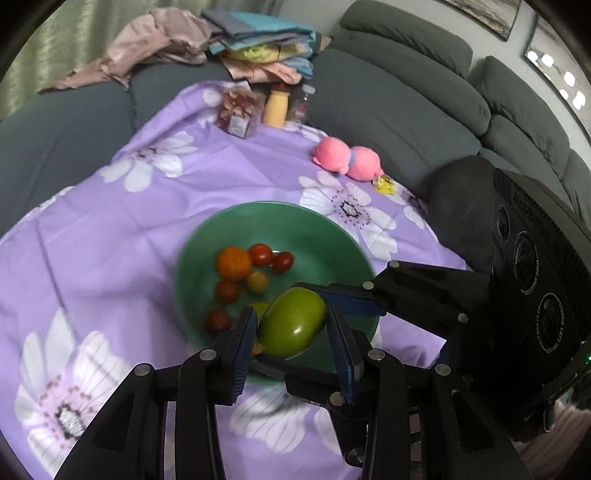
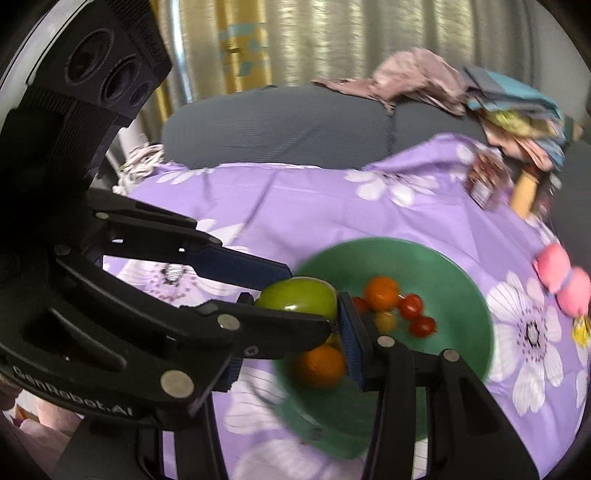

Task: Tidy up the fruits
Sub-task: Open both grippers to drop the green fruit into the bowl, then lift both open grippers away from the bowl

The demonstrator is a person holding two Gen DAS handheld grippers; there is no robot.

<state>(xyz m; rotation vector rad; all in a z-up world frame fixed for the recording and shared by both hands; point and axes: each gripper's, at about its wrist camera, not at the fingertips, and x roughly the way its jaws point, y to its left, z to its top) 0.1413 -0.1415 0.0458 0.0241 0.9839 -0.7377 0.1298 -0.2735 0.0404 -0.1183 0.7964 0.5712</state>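
Left tool (image 1: 291, 315) clamped on one green fruit (image 1: 295, 328).
Bowl (image 1: 314, 229): two oranges (image 2: 382, 293), five tomatoes (image 1: 260, 254) at 10 o'clock; right tool (image 2: 290, 343) grip: cannot tell.

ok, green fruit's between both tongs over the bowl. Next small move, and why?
Probably back the right tongs away first. The left tongs appear to pinch the green fruit above the green bowl, and the right fingers cross the same fruit, so lowering now could snag.

I'm working in a home living room: grey sofa (image 1: 399, 96) wraps the corner, folded laundry pile (image 1: 258, 40) on it, framed pictures (image 1: 480, 14) on the wall, curtains (image 2: 351, 37) behind, purple floral tablecloth (image 1: 129, 221) over the table.
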